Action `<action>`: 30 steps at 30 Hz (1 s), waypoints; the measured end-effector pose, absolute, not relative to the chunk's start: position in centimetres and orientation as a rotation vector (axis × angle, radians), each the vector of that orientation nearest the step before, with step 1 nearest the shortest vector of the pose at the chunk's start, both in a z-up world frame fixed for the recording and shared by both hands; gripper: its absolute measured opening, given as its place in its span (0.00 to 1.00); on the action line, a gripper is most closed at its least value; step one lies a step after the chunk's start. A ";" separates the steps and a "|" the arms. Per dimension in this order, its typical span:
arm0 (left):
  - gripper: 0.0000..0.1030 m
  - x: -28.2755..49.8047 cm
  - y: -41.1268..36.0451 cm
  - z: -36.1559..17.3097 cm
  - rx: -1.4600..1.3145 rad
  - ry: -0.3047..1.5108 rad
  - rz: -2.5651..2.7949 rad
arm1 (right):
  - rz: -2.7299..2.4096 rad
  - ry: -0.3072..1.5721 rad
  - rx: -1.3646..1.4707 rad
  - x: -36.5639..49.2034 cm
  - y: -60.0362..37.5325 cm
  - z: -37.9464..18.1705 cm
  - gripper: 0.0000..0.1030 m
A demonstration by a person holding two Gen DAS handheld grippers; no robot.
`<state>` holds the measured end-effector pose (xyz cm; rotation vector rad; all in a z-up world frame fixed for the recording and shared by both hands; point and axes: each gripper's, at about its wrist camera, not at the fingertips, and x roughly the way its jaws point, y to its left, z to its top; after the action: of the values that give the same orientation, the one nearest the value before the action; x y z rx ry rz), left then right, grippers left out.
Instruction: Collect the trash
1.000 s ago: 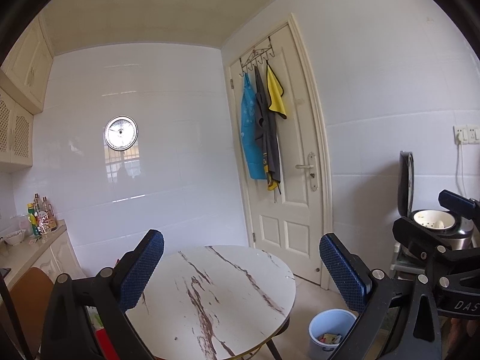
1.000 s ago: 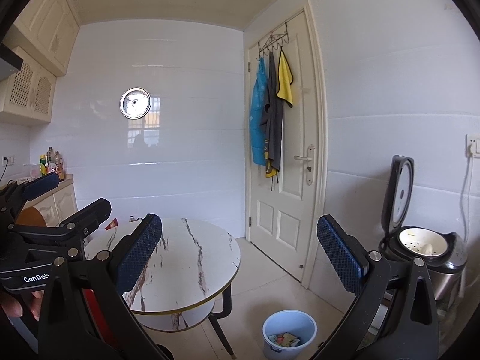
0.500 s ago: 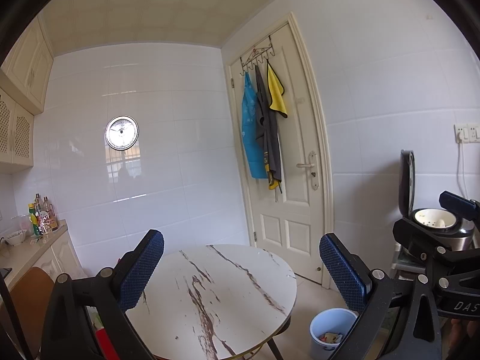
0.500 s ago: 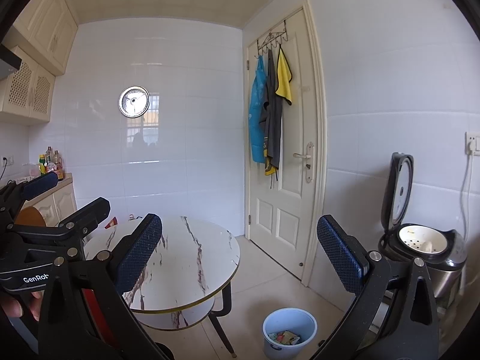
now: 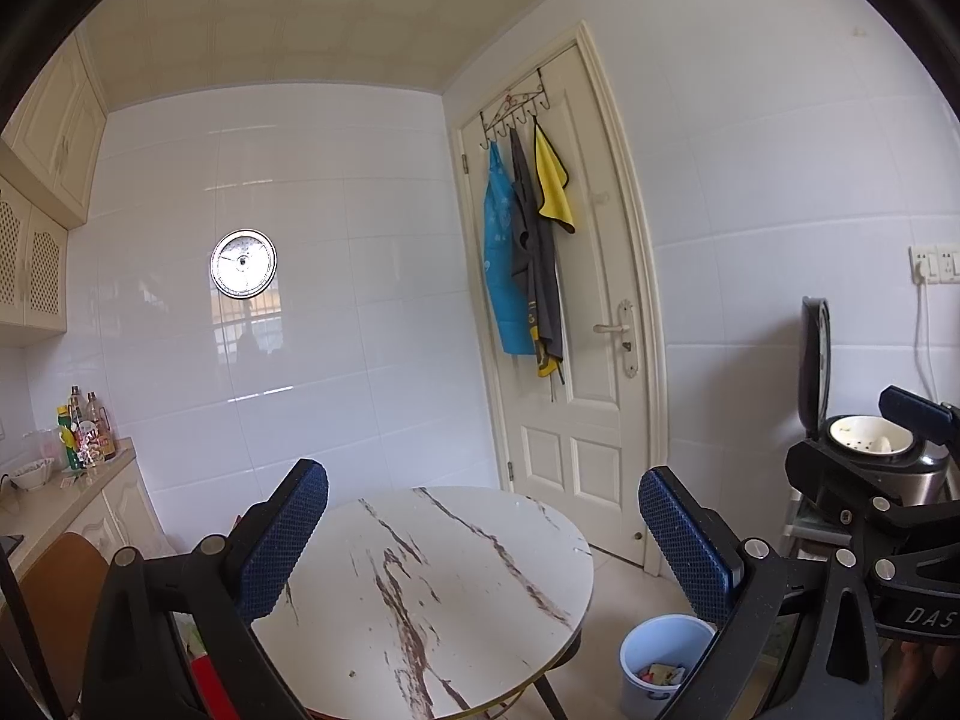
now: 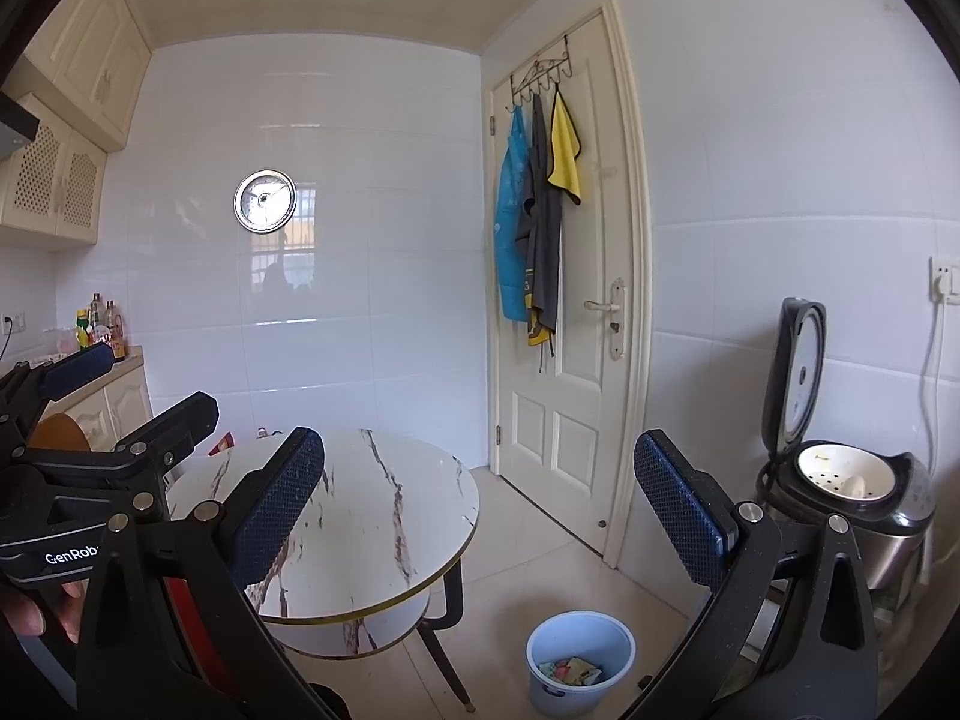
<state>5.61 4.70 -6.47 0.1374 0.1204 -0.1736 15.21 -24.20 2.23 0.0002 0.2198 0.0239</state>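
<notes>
A light blue trash bin (image 6: pixel 579 661) stands on the floor right of the round marble table (image 6: pixel 372 516), with several colourful wrappers inside. It also shows in the left wrist view (image 5: pixel 660 663) beside the table (image 5: pixel 432 594). My left gripper (image 5: pixel 483 534) is open and empty, held above the table top. My right gripper (image 6: pixel 480 504) is open and empty, above the table's right edge. The left gripper also appears at the left of the right wrist view (image 6: pixel 108 420).
A closed white door (image 6: pixel 570 300) with hanging aprons and a yellow cloth is ahead. An open rice cooker (image 6: pixel 840 480) stands at the right. A counter with bottles (image 5: pixel 84 438) and a brown chair (image 5: pixel 54 600) are at the left. A red item (image 6: pixel 222 444) lies behind the table.
Both views have tilted up very slightly. Both grippers stay open and empty; nothing on the table or in the bin has moved.
</notes>
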 end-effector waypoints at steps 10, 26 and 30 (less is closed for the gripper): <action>1.00 6.0 4.8 -6.5 0.144 0.121 -0.177 | 0.023 0.224 0.005 15.1 -24.0 2.1 1.00; 0.99 6.1 5.0 -6.5 0.144 0.120 -0.178 | 0.019 0.224 0.004 15.0 -23.8 2.0 1.00; 0.99 6.1 5.0 -6.5 0.145 0.122 -0.174 | 0.017 0.225 0.005 15.0 -23.8 1.9 1.00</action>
<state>6.11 5.00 -6.51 0.1453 0.1218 -0.1742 14.99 -23.77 1.86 0.0048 0.2246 0.0174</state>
